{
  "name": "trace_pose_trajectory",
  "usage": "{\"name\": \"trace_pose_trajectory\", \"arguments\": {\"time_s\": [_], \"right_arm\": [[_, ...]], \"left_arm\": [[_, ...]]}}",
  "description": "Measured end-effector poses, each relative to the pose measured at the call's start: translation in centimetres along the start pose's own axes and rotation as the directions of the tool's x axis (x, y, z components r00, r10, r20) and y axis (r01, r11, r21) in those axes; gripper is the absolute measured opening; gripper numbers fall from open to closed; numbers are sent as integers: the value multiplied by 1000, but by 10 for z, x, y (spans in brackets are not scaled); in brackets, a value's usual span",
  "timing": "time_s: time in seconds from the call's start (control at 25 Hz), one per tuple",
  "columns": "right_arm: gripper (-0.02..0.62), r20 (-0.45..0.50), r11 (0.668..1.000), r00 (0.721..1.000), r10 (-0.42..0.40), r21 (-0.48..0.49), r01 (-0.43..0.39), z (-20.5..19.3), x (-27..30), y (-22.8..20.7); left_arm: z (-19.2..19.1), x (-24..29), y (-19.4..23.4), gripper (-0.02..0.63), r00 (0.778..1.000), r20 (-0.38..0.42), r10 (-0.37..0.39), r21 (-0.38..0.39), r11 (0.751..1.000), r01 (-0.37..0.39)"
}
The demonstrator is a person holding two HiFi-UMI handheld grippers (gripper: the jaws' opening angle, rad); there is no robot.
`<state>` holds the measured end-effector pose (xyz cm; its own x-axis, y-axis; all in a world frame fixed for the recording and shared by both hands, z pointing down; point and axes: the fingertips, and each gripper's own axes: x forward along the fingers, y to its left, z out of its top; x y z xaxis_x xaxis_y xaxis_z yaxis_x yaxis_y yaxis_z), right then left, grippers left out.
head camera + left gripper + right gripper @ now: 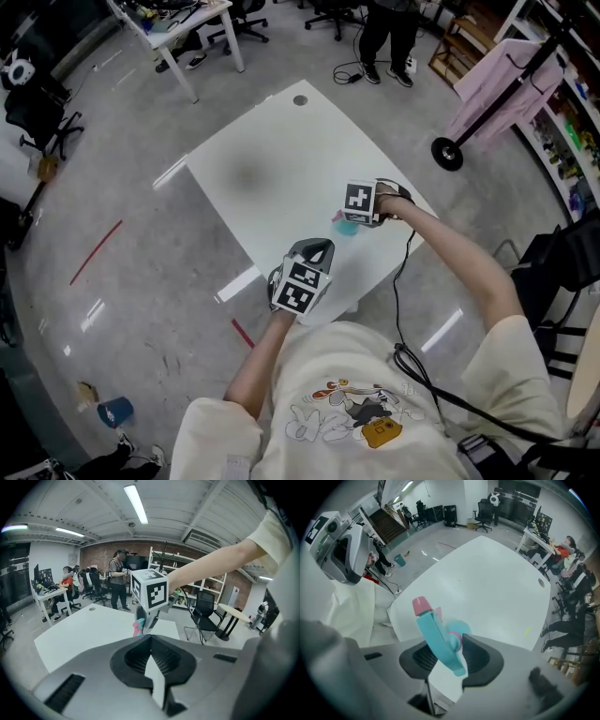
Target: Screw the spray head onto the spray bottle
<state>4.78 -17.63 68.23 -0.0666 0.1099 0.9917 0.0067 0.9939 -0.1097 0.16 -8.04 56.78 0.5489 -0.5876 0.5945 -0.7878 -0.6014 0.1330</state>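
My left gripper (151, 658) is hovering with jaws closed on nothing; my right gripper (451, 657) is gripping the teal spray head (436, 630) over the desk (497, 573), presumably lining it up for threading.

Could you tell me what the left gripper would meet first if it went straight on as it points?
Probably the right gripper, which holds the spray head dead ahead over the white table; depth is unclear, so the left gripper might reach the table first.
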Motion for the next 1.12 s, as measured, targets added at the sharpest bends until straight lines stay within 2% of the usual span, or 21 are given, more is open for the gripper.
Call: {"name": "trace_pose_trajectory", "arguments": {"time_s": [0.24,0.4,0.48,0.56,0.64,0.68,0.72,0.76,0.8,0.84,0.88,0.92,1.0,1.08,1.12], "right_arm": [[138,-4,999,999,34,13,-34,-6,2,-2],[214,43,995,995,91,37,-92,-10,-10,1],[222,86,991,989,118,50,-123,-12,-25,4],[222,127,993,986,108,44,-114,-18,-45,6],[222,200,998,978,53,24,-59,-25,-71,7],[222,257,1000,966,12,18,-17,-27,-86,9],[221,334,999,942,-36,28,28,-27,-102,12],[221,424,996,901,-91,62,72,-24,-121,14],[220,516,987,842,-158,115,115,-20,-141,16],[210,593,971,770,-236,181,158,-17,-159,18],[148,645,947,695,-316,252,197,-15,-174,20],[91,675,919,626,-391,320,228,-15,-185,24],[46,696,859,505,-510,442,258,-14,-195,34],[16,691,793,392,-607,556,249,-11,-199,38],[8,681,761,345,-646,610,222,-11,-197,37]], "left_arm": [[4,6,-2,6,1000,-10,-19,30,999,19],[6,6,2,6,1000,-9,-8,13,1000,8],[7,6,4,6,1000,-6,-5,12,1000,5],[11,5,5,6,1000,-1,2,13,1000,-2],[16,2,7,6,1000,5,16,1,1000,-16],[20,-1,8,6,1000,10,27,-12,1000,-27],[24,-4,10,6,999,17,42,-30,999,-42],[30,-8,12,6,998,28,59,-51,997,-58],[37,-12,14,6,996,42,77,-70,995,-74],[44,-16,16,6,994,58,94,-85,992,-88],[51,-19,16,6,991,73,109,-93,990,-102],[57,-21,16,6,989,86,123,-94,989,-115],[65,-25,16,6,983,108,146,-88,987,-137],[68,-28,17,6,980,122,159,-97,984,-147],[68,-28,17,6,979,122,162,-106,983,-149]]}}
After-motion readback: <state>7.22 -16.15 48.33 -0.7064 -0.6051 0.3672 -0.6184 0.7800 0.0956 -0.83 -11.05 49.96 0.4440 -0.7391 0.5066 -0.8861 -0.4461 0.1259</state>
